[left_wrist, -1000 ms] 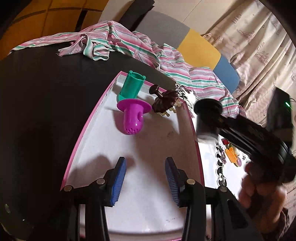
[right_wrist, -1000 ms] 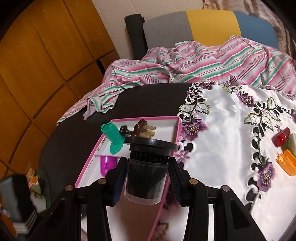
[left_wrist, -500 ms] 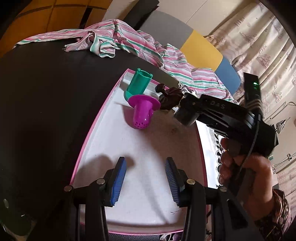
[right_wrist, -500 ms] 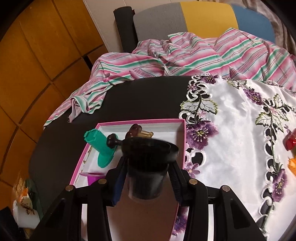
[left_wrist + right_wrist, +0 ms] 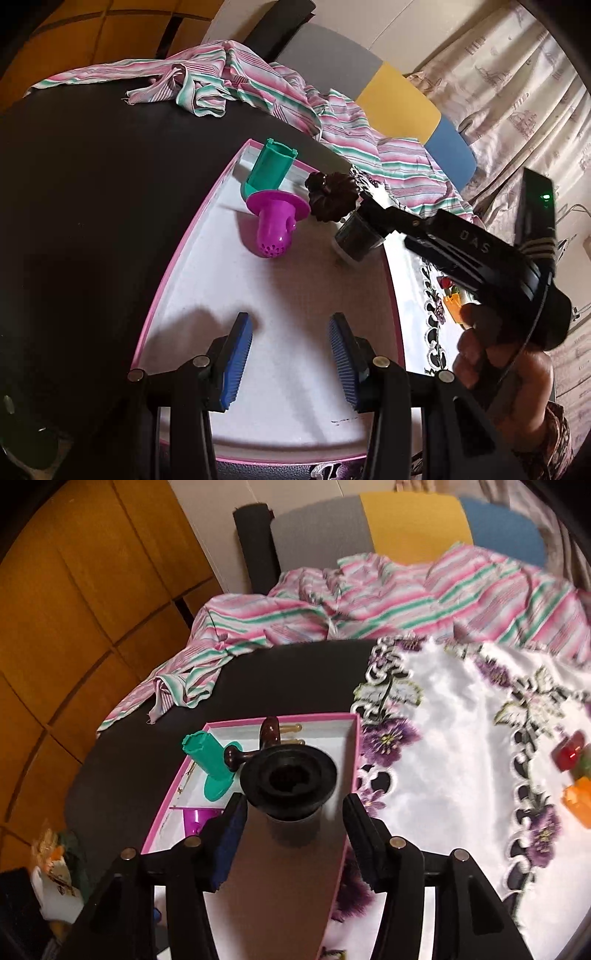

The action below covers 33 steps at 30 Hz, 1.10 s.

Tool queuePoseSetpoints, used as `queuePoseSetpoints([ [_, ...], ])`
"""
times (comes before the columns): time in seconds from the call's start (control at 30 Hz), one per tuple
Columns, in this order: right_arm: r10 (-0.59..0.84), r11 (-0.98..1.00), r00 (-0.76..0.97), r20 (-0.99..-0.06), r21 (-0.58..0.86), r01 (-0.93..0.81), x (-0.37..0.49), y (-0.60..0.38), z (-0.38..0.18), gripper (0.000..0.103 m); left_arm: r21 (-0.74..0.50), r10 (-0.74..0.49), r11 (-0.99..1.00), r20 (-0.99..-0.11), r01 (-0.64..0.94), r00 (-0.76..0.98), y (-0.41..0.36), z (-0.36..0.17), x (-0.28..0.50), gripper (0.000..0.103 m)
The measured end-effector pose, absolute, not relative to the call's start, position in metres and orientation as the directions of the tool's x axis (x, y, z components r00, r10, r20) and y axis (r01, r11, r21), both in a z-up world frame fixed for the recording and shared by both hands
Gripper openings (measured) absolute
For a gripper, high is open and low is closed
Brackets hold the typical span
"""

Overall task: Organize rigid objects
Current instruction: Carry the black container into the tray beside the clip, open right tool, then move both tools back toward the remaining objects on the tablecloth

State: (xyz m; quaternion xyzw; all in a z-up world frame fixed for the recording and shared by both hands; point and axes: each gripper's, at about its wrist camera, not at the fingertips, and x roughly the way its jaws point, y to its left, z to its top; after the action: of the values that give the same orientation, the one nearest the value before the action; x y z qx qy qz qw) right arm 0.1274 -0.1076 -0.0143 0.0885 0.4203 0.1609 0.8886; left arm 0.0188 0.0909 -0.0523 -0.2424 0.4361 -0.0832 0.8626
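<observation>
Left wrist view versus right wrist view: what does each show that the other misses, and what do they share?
Only the left wrist view shows the left gripper, open over the box floor, the hand holding the right gripper, and the purple strainer's perforated tip.

Only the right wrist view shows the wooden wall panels and the black cup's open mouth, standing free between the right gripper's jaws, which have just been opening.

Both show the pink-rimmed box, the green piece, the brown hair clip and the striped cloth.
</observation>
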Motion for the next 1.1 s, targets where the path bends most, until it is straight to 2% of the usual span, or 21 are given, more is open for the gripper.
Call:
queuePoseSetpoints([
  [0.03,0.349,0.937,0.615,-0.707,0.277,-0.213,0.125,-0.108,-0.011,0.054,-0.493,-0.357,0.867,-0.711,-0.067,0.606,0.091,-0.052,0.018,0.044],
  [0.1,0.330,0.944,0.646,-0.688,0.243,-0.223,0.123,-0.107,-0.005,0.042,-0.488,-0.351,0.870,-0.710,-0.067,0.610,0.091,-0.051,0.016,0.044],
  [0.13,0.320,0.947,0.645,-0.694,0.222,-0.231,0.125,-0.105,-0.004,0.032,-0.485,-0.347,0.872,-0.712,-0.070,0.611,0.091,-0.051,0.016,0.044],
  [0.17,0.308,0.951,0.640,-0.704,0.199,-0.237,0.128,-0.102,-0.004,0.029,-0.487,-0.348,0.870,-0.711,-0.072,0.611,0.092,-0.051,0.015,0.044],
  [0.33,0.254,0.966,0.620,-0.742,0.162,-0.201,0.147,-0.101,-0.015,0.029,-0.487,-0.347,0.870,-0.709,-0.071,0.614,0.094,-0.048,0.014,0.044],
  [0.47,0.295,0.954,0.614,-0.732,0.255,-0.155,0.146,-0.118,-0.014,0.029,-0.484,-0.345,0.872,-0.709,-0.070,0.615,0.095,-0.047,0.014,0.044],
  [0.63,0.329,0.941,0.621,-0.711,0.299,-0.156,0.126,-0.135,-0.004,0.029,-0.505,-0.368,0.860,-0.709,-0.069,0.602,0.090,-0.050,0.015,0.044],
  [0.87,0.335,0.941,0.625,-0.705,0.288,-0.178,0.093,-0.160,0.007,0.043,-0.495,-0.379,0.868,-0.707,-0.035,0.597,0.077,-0.047,0.012,0.044],
  [1.1,0.292,0.954,0.620,-0.728,0.264,-0.140,0.072,-0.198,0.001,0.046,-0.527,-0.436,0.850,-0.690,0.013,0.577,0.060,-0.046,0.010,0.044],
])
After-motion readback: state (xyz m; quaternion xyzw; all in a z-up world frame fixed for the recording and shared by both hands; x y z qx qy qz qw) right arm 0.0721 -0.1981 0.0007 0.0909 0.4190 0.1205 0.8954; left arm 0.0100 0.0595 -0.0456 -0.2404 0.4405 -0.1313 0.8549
